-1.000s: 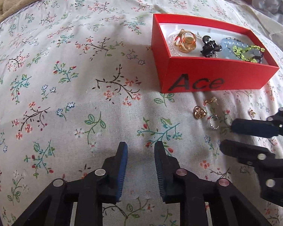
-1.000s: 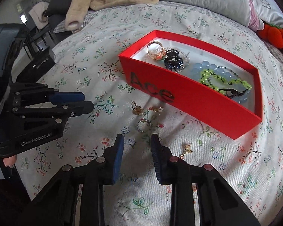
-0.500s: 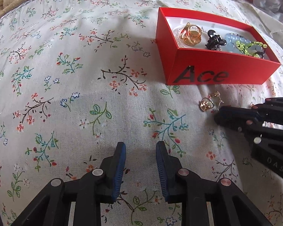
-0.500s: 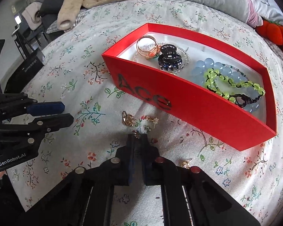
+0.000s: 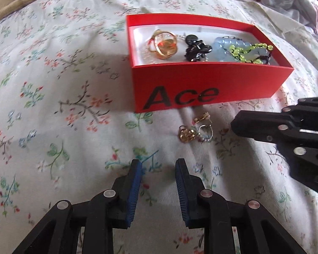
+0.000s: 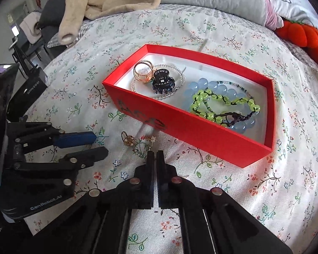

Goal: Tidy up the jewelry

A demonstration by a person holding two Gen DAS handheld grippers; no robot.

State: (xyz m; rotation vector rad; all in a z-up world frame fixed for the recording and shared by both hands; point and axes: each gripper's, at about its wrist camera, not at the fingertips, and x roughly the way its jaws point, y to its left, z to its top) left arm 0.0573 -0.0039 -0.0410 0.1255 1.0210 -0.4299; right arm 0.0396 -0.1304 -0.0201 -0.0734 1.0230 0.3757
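The red "Ace" box [image 5: 201,80] [image 6: 201,139] sits on the flowered bedspread. It holds a gold ring [image 5: 164,44], a black claw clip [image 6: 162,81], and blue and green bead bracelets [image 6: 222,103]. Loose in front of the box lie a gold flower earring [image 5: 185,135] [image 6: 128,139], a silver hoop [image 5: 205,132] [image 6: 140,148] and a gold stud [image 5: 202,117] [image 6: 150,138]. My right gripper [image 6: 154,154] [image 5: 235,124] is shut just right of the hoop, with nothing seen between its pads. My left gripper [image 5: 158,165] [image 6: 100,145] is open and empty, short of the earrings.
A beige plush blanket [image 6: 108,0] and a grey pillow [image 6: 212,2] lie at the bed's far side, with an orange plush toy [image 6: 301,33] at the right. A dark chair with clothes [image 6: 34,27] stands beyond the bed's left edge.
My right gripper has gone from open to shut beside the silver hoop, then drawn back a little. The left gripper has moved closer to the box and earrings, still open.
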